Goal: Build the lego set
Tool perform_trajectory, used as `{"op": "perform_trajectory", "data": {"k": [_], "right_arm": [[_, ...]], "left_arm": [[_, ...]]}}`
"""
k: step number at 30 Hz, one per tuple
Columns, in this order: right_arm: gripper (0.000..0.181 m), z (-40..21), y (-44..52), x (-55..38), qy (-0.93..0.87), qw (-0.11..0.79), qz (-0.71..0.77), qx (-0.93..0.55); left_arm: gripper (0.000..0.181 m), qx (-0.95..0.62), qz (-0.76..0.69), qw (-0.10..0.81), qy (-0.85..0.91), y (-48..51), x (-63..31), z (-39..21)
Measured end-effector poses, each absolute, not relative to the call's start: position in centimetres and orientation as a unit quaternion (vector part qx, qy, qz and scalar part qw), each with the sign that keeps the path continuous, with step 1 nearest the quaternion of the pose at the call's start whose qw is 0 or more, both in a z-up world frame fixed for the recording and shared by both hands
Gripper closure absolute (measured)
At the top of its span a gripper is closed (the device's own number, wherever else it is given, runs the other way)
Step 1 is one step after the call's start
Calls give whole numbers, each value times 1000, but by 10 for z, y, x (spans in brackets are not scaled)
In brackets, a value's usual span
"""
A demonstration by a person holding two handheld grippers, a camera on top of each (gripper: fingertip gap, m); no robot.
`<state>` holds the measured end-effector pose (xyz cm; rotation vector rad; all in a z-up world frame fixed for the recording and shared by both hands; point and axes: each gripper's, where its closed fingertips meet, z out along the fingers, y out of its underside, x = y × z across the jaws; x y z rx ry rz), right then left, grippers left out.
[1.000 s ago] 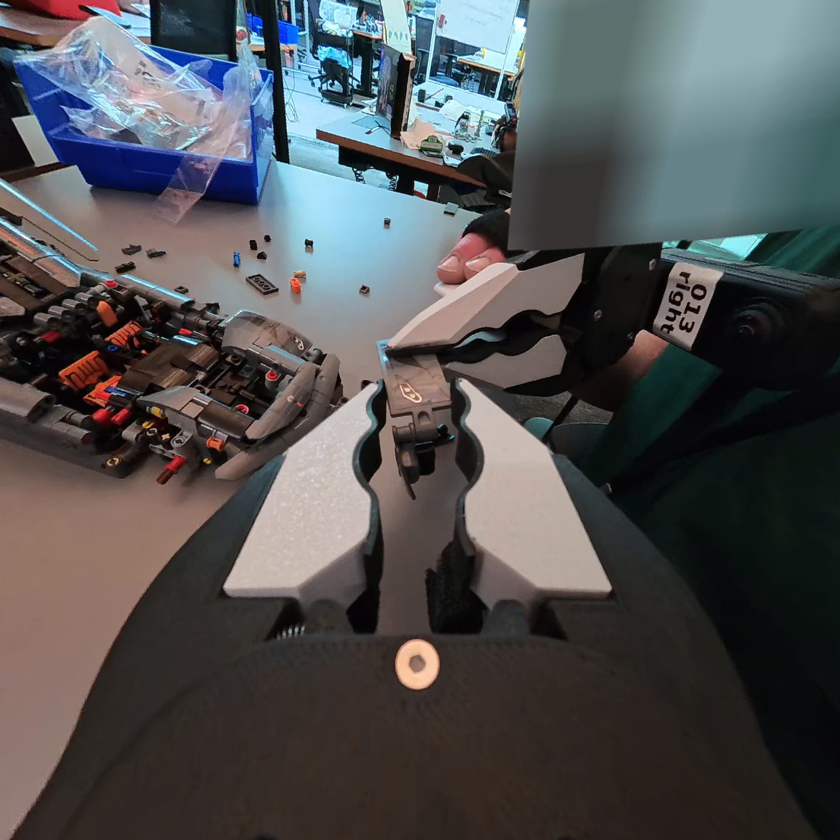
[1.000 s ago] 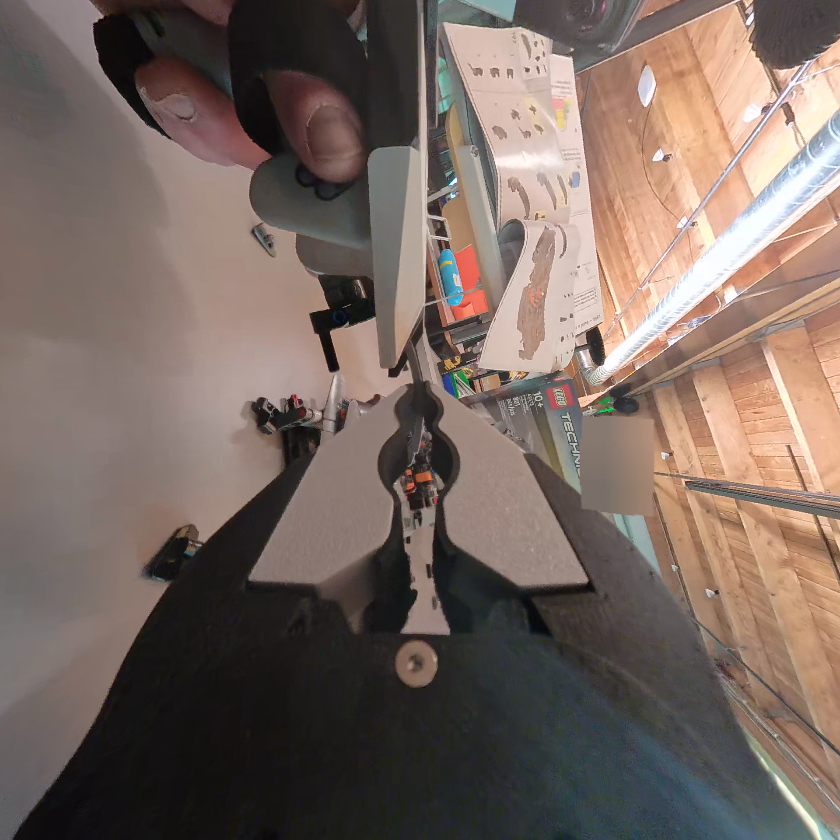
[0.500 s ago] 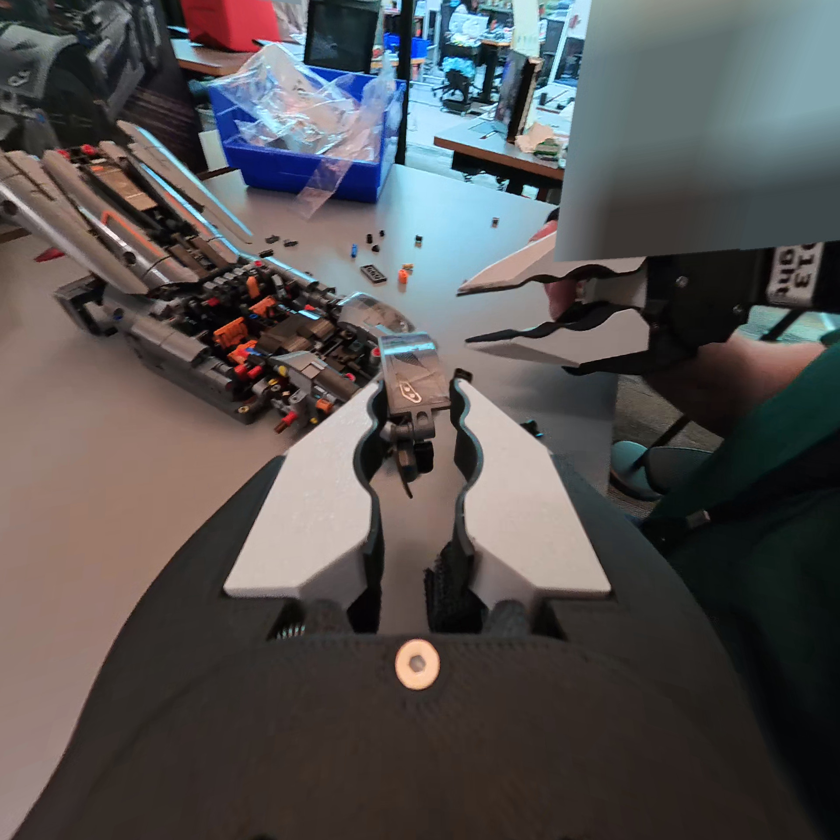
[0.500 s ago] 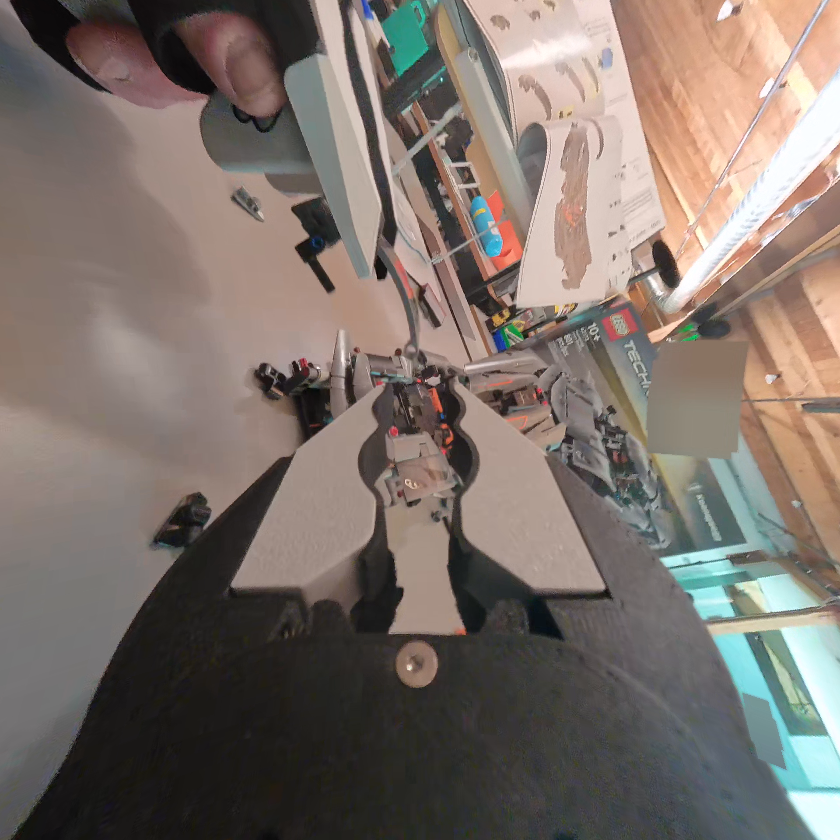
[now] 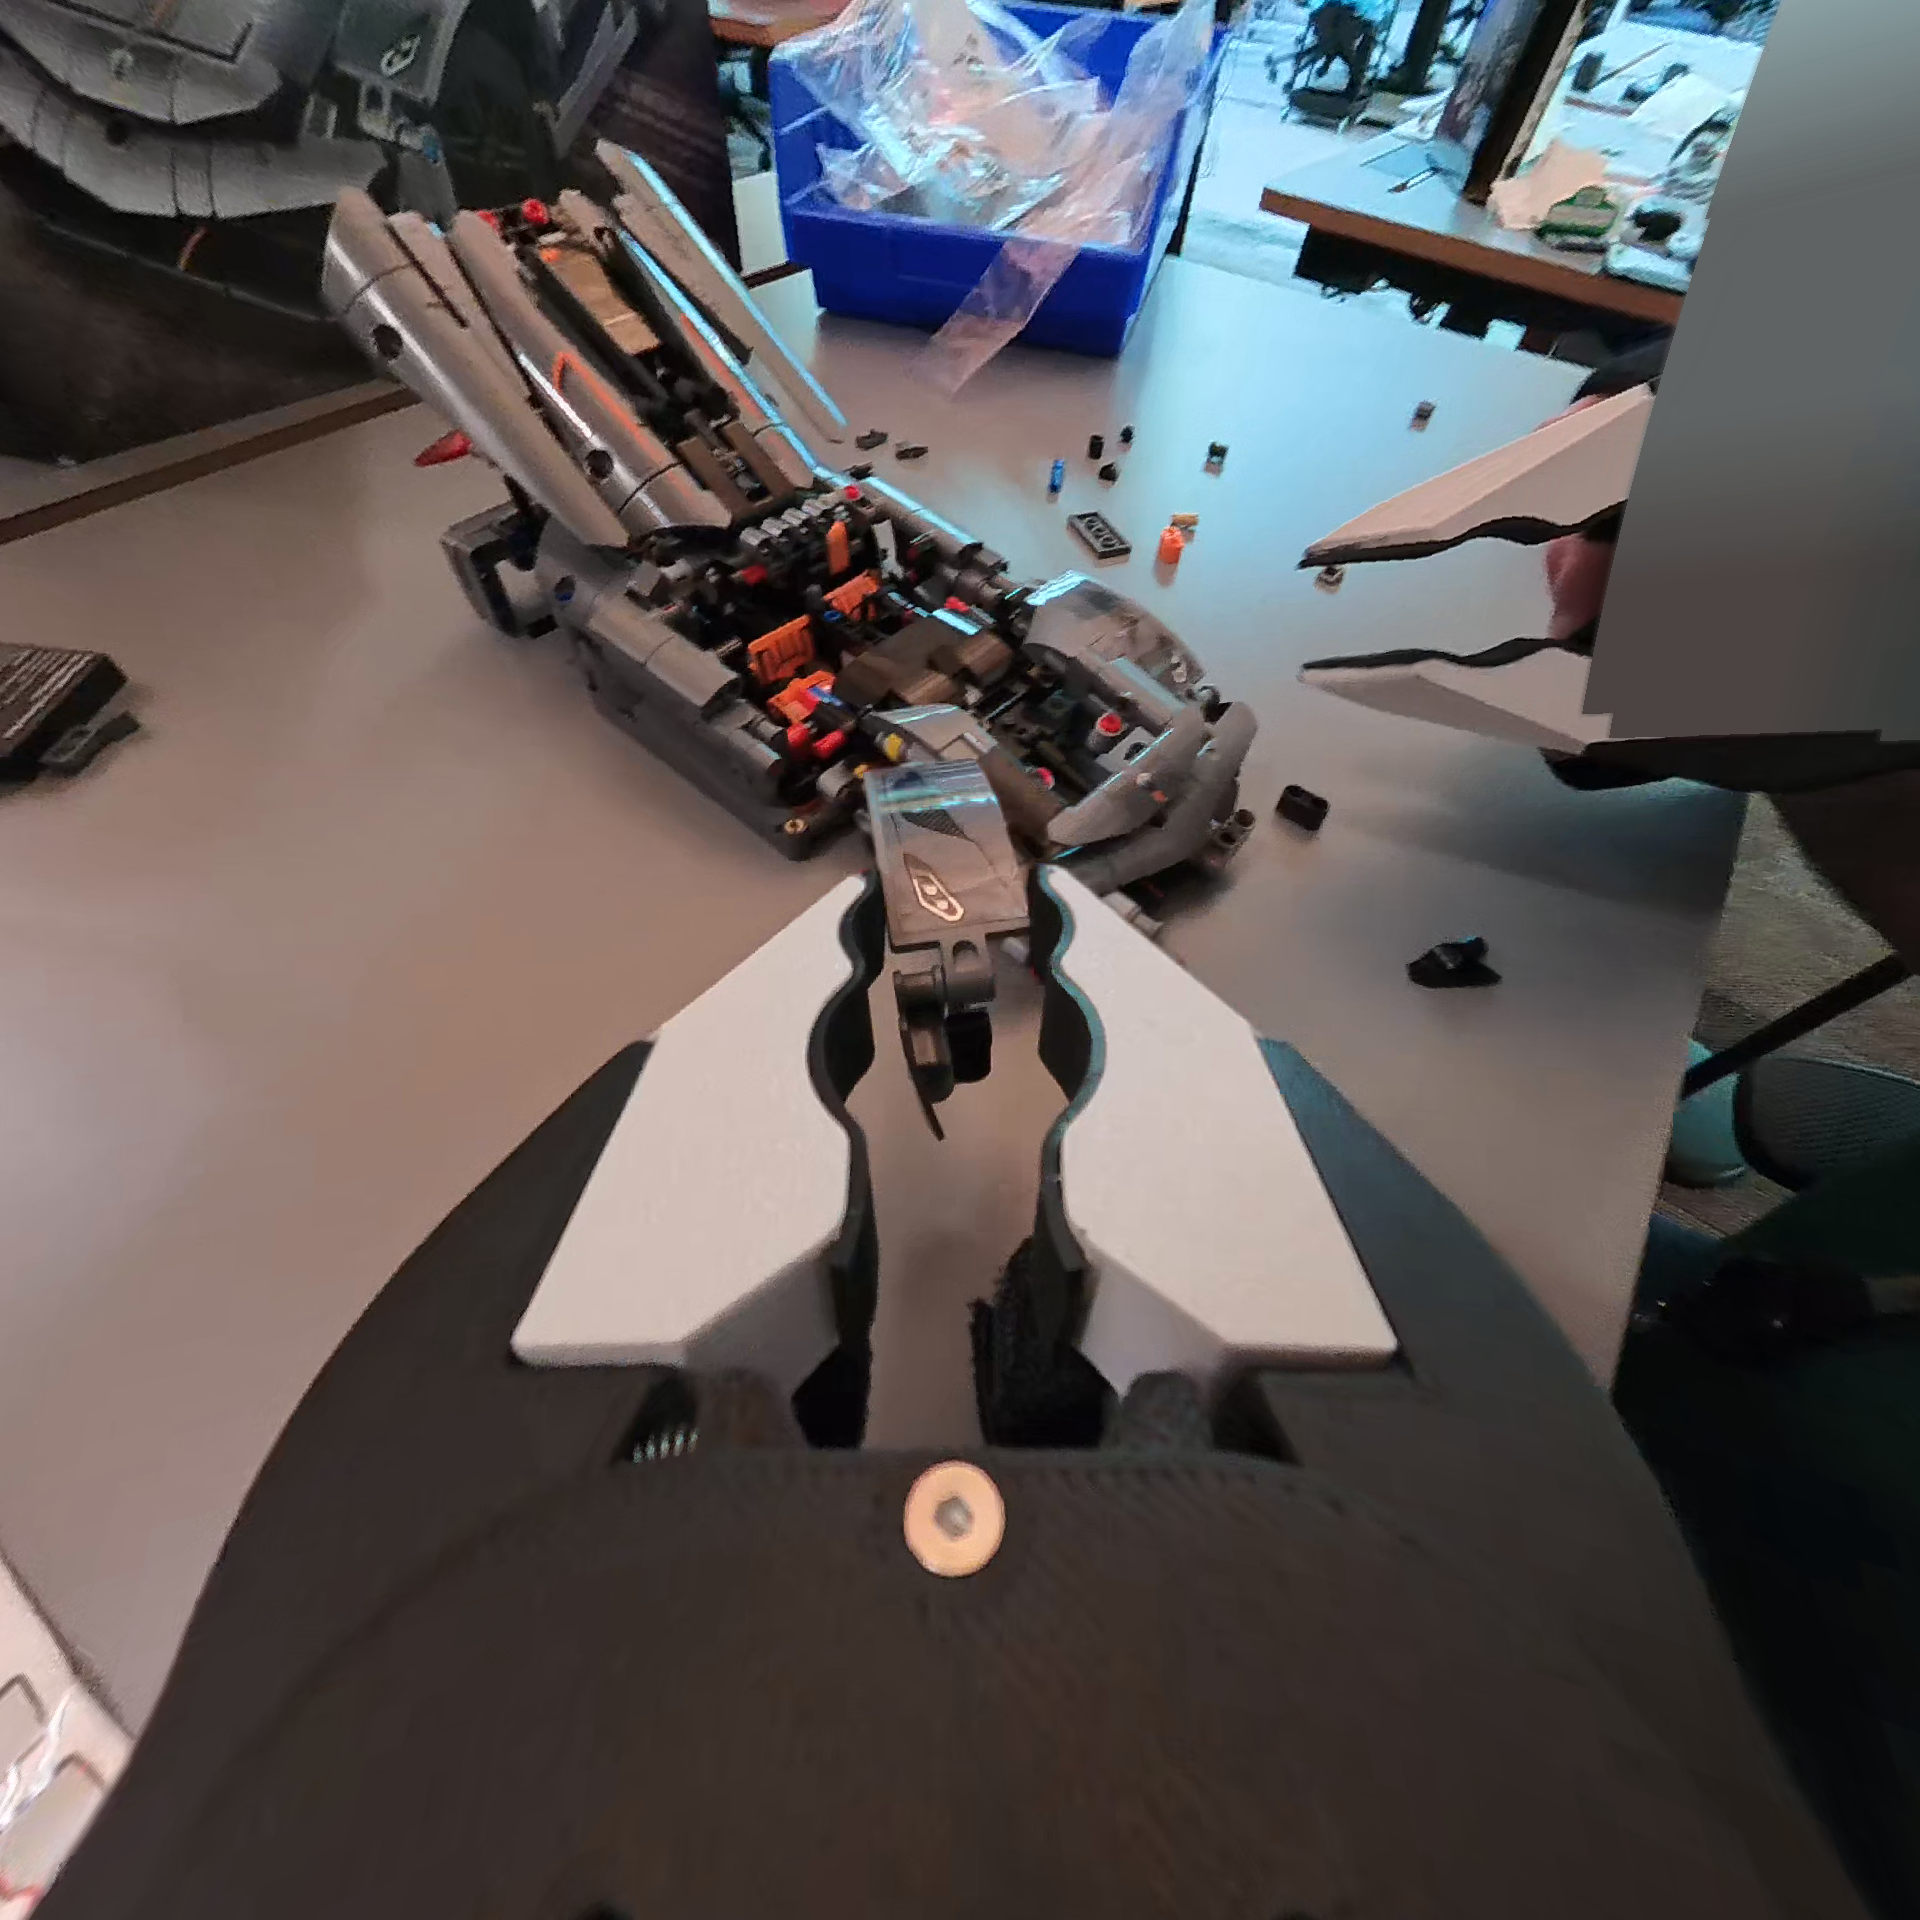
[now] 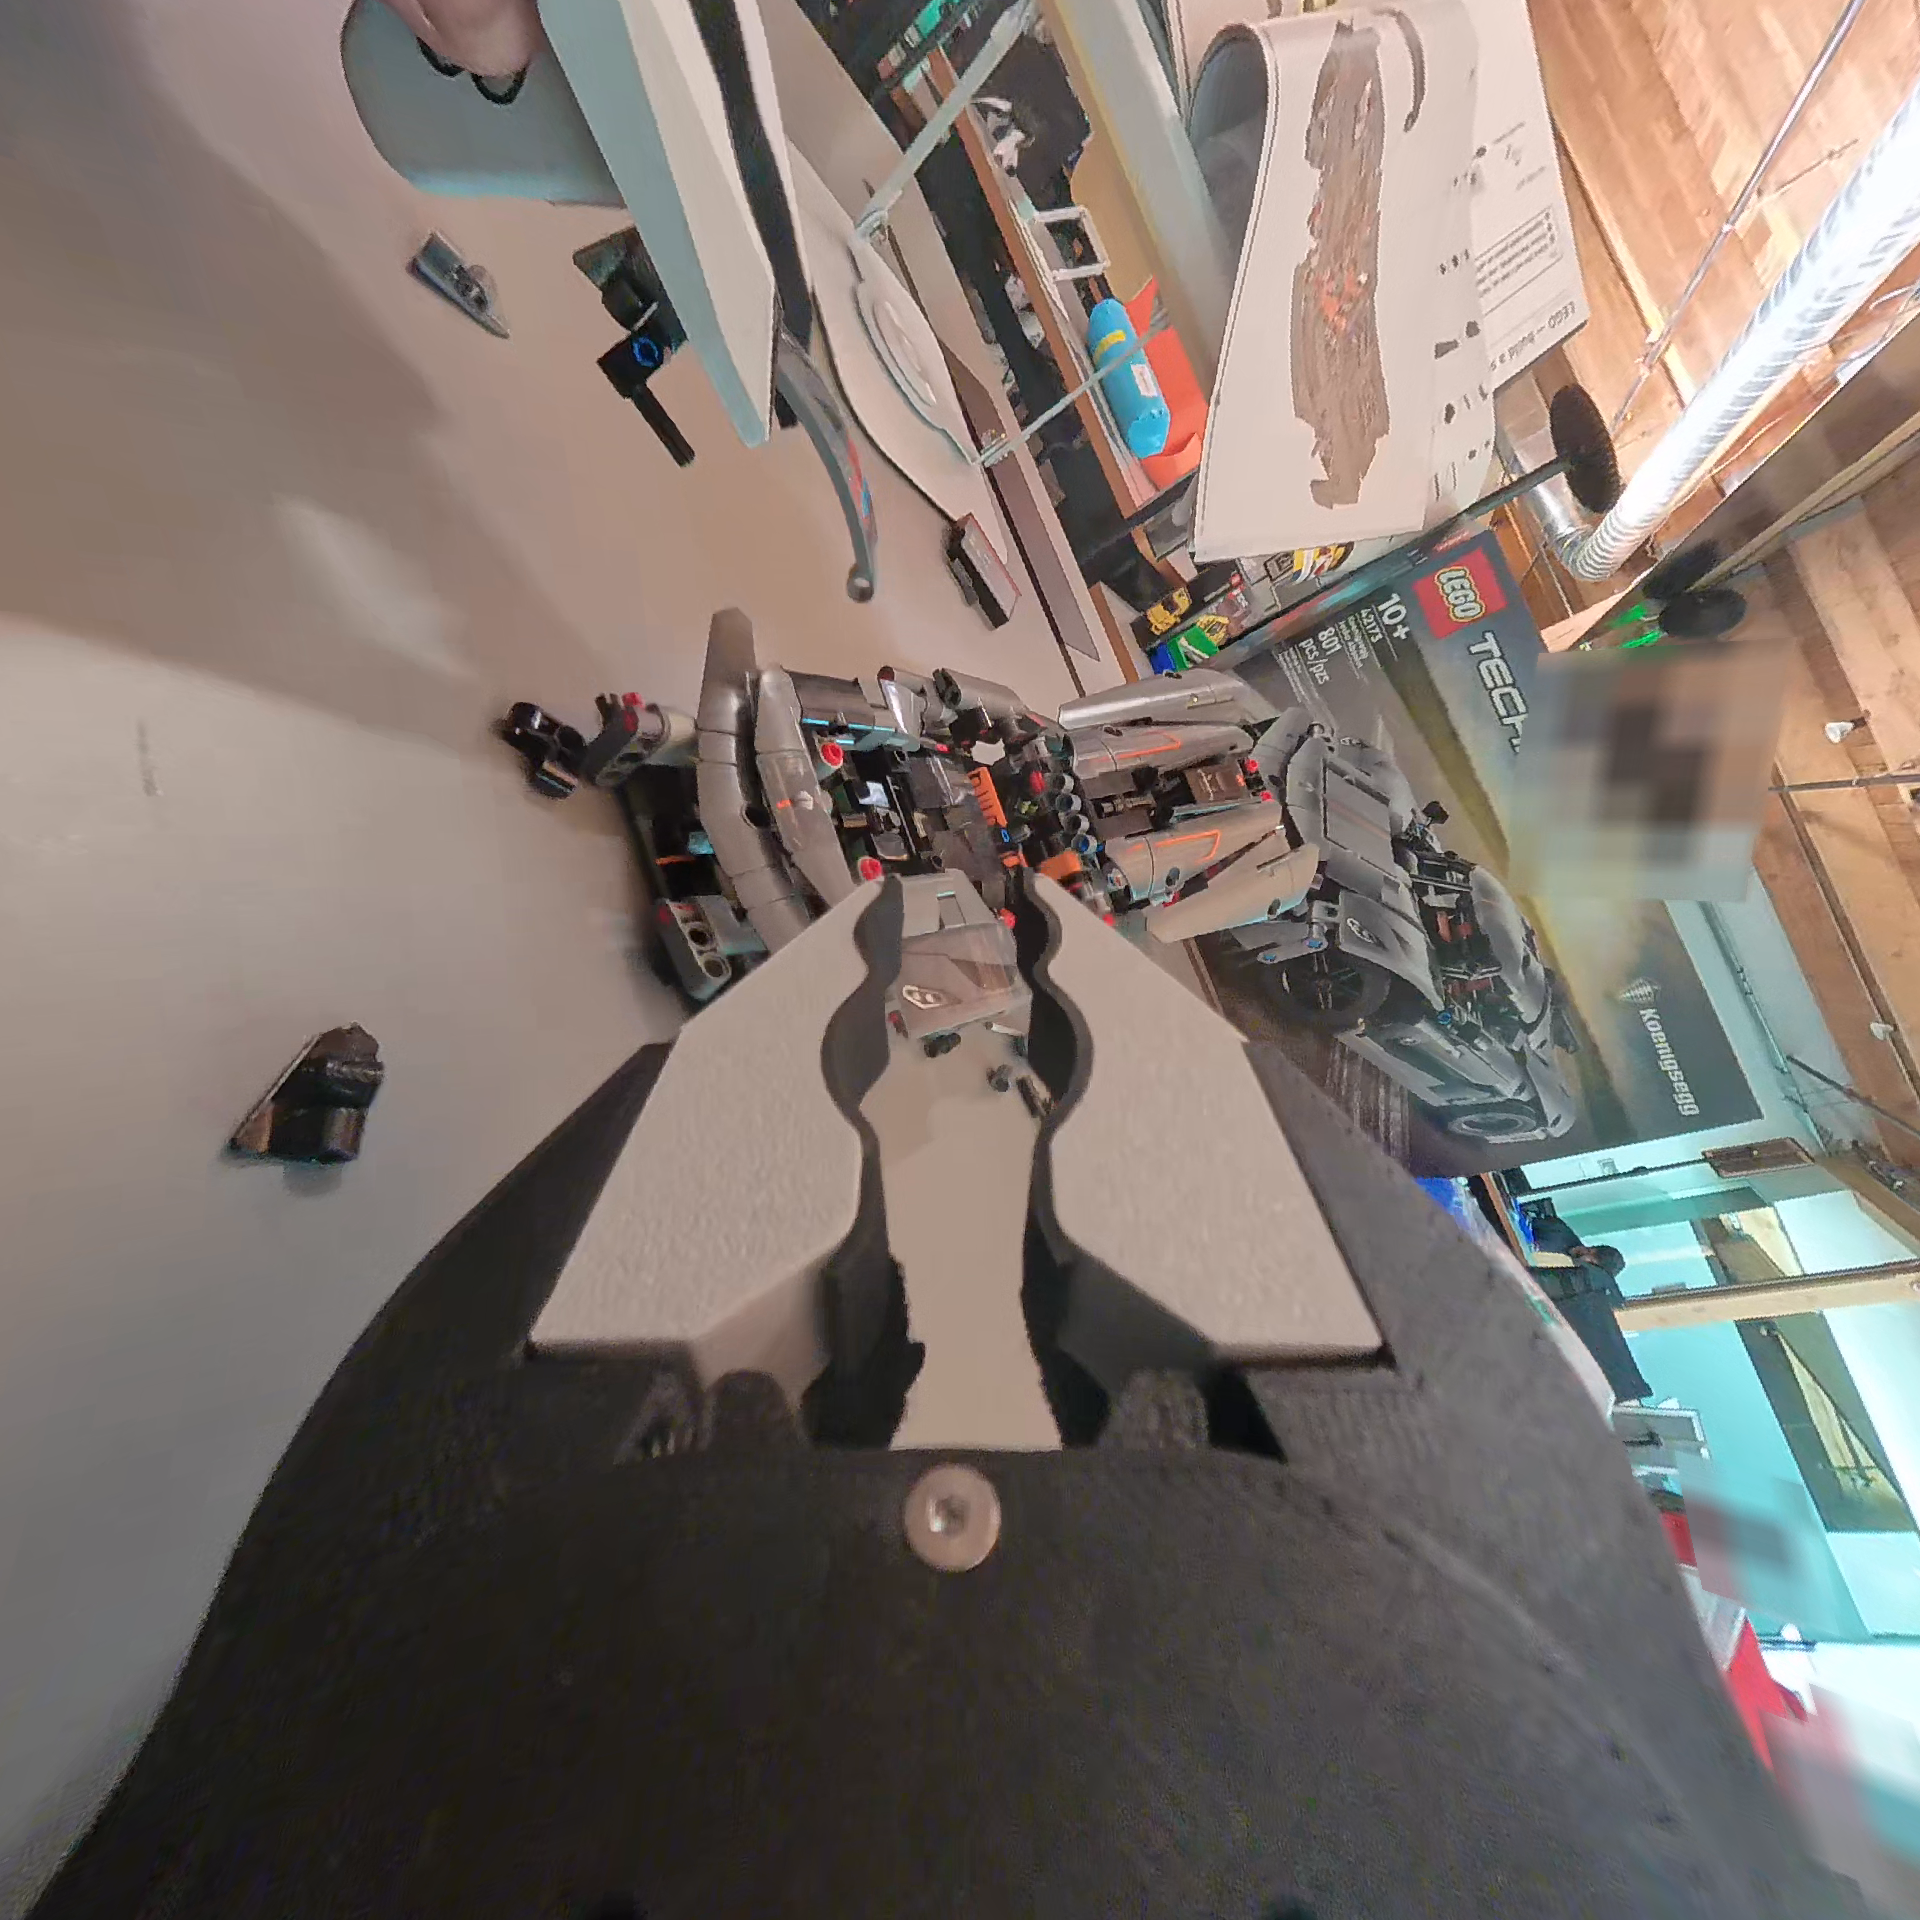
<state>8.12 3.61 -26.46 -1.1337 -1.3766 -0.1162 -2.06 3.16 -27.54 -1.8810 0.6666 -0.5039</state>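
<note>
While the left gripper (image 5: 951, 894) holds a small grey and black lego panel piece (image 5: 940, 883) between its white fingers, closed only as far as the piece allows, the panel's black connector end hangs back into the gap between them. That piece sits in the air just in front of the nose of the partly built grey, black and orange lego car model (image 5: 790, 623), which lies on the pale grey table (image 5: 260, 935). Whether the panel touches the model cannot be told.

Off to the side, the right gripper (image 5: 1320, 613) has its two white fingers spread well apart, with nothing between them. Through the right wrist view the same model (image 6: 935, 790) shows beyond that gripper's own fingertips (image 6: 956, 894), and the left gripper's finger (image 6: 675, 208) crosses the upper part of the view.

One blue plastic bin (image 5: 987, 239) with clear plastic bags in it stands at the far side of the table. About ten small loose pieces lie scattered near the bin, among them one orange piece (image 5: 1171, 542) and one flat black plate (image 5: 1101, 535). Two black pieces (image 5: 1452, 961) lie near the table edge by the model's nose. One printed lego box (image 6: 1507, 883) and one open instruction booklet (image 6: 1371, 270) stand behind the model.
</note>
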Motion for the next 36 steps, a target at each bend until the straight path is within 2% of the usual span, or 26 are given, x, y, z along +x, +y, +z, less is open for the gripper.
{"op": "perform_trajectory", "data": {"k": [11, 19, 23, 30, 36], "right_arm": [[161, -278, 66, 100, -575, 589, -34, -567], [156, -288, 96, 101, -537, 520, 72, -660], [166, -286, 107, 95, -513, 495, 148, -686], [165, -291, 120, 89, -497, 475, 179, -703], [168, -292, 122, 91, -494, 481, 187, -699]], "left_arm": [[156, -832, -176, 460, 255, 64, -32, -301], [156, -842, -198, 441, 241, 78, -26, -306], [157, -842, -210, 442, 227, 81, -23, -306], [157, -847, -201, 446, 209, 83, -20, -307], [154, -863, -186, 412, 227, 69, -19, -318]]}}
